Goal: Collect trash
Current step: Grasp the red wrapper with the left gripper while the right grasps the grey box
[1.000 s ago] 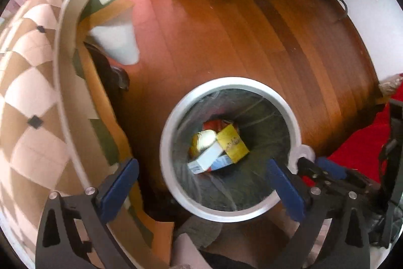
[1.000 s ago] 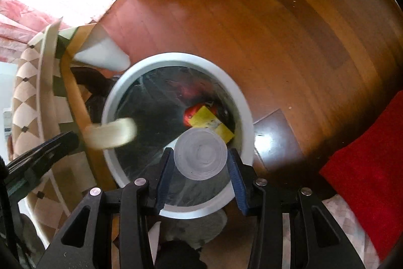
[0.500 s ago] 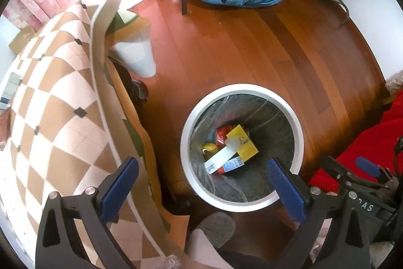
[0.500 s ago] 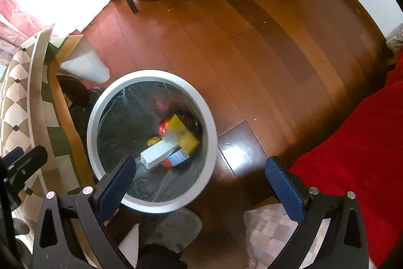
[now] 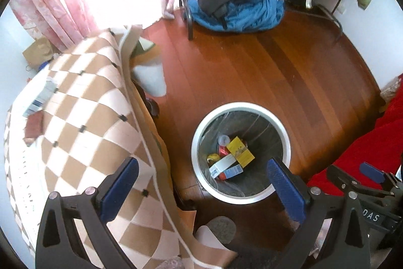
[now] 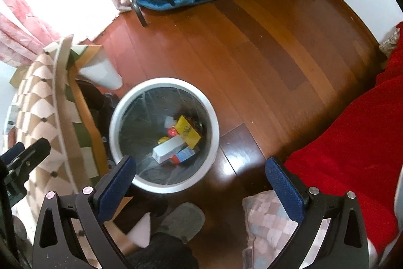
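Note:
A white round trash bin [image 5: 282, 132] with a clear liner stands on the wooden floor; it also shows in the right wrist view [image 6: 209, 112]. Inside lie a yellow box [image 5: 240, 151], a white box [image 5: 223, 164], a red can and a clear plastic cup [image 5: 223, 140]. My left gripper [image 5: 205, 187] is open and empty, held high above the bin's near rim. My right gripper [image 6: 201, 187] is open and empty, above the floor just in front of the bin.
A table with a checkered brown and white cloth [image 5: 75, 122] stands left of the bin, with small items [image 5: 40, 98] on it. A red blanket [image 6: 352, 138] lies to the right. Blue and black clothes [image 5: 234, 6] are piled by the far window. A grey slipper [image 6: 183, 221] is below.
My right gripper opened and let the clear cup fall into the bin. Both grippers rose away from the bin, so more of the room and table shows.

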Action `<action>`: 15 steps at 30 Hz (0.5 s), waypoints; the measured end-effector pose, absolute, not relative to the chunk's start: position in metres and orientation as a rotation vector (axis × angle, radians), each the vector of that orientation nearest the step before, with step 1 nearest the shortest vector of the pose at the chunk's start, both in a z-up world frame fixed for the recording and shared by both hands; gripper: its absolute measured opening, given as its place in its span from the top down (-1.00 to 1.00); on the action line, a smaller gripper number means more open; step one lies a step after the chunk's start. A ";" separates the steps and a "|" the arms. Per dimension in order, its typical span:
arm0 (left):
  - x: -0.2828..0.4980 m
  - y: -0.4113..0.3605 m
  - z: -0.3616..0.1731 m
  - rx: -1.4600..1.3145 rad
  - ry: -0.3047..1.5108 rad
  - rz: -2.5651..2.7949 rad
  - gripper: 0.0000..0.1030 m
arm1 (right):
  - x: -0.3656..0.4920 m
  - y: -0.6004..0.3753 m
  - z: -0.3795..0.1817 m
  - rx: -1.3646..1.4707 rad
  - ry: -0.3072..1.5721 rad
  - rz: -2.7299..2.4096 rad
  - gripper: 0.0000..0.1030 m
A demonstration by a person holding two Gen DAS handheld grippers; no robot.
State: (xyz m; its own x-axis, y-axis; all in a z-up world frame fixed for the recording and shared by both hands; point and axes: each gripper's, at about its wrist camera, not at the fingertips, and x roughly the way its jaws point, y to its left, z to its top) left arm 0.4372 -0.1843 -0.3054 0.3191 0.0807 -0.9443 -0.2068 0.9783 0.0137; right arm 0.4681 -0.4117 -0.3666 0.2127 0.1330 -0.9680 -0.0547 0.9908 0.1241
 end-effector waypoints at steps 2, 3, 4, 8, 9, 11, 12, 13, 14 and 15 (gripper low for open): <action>0.430 -0.180 -0.287 -0.123 1.204 0.194 -1.00 | 0.463 -0.409 -0.350 0.073 1.330 0.137 -1.00; 0.428 -0.177 -0.282 -0.126 1.195 0.194 -1.00 | 0.459 -0.408 -0.338 0.078 1.317 0.143 -1.00; 0.423 -0.174 -0.273 -0.126 1.181 0.206 -1.00 | 0.456 -0.407 -0.330 0.082 1.306 0.145 -1.00; 0.407 -0.154 -0.240 -0.141 1.119 0.237 -1.00 | 0.446 -0.395 -0.290 0.105 1.256 0.172 -1.00; 0.403 -0.145 -0.232 -0.152 1.104 0.249 -1.00 | 0.443 -0.389 -0.277 0.112 1.238 0.189 -1.00; 0.391 -0.120 -0.213 -0.186 1.063 0.291 -1.00 | 0.439 -0.375 -0.257 0.124 1.218 0.228 -1.00; 0.387 -0.113 -0.209 -0.196 1.053 0.311 -1.00 | 0.438 -0.364 -0.247 0.122 1.211 0.251 -1.00; 0.380 -0.095 -0.202 -0.218 1.034 0.351 -1.00 | 0.437 -0.351 -0.240 0.115 1.206 0.275 -1.00; 0.371 -0.075 -0.196 -0.241 1.011 0.395 -1.00 | 0.436 -0.338 -0.233 0.103 1.202 0.306 -1.00; 0.364 -0.064 -0.194 -0.250 0.999 0.424 -1.00 | 0.436 -0.313 -0.222 0.078 1.197 0.360 -1.00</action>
State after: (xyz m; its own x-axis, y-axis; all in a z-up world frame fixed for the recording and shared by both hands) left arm 0.3636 -0.0636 -0.1938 0.4696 0.2293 -0.8526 -0.4540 0.8909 -0.0104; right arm 0.4361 -0.3133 -0.2220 0.3152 0.3138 -0.8956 -0.2323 0.9406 0.2478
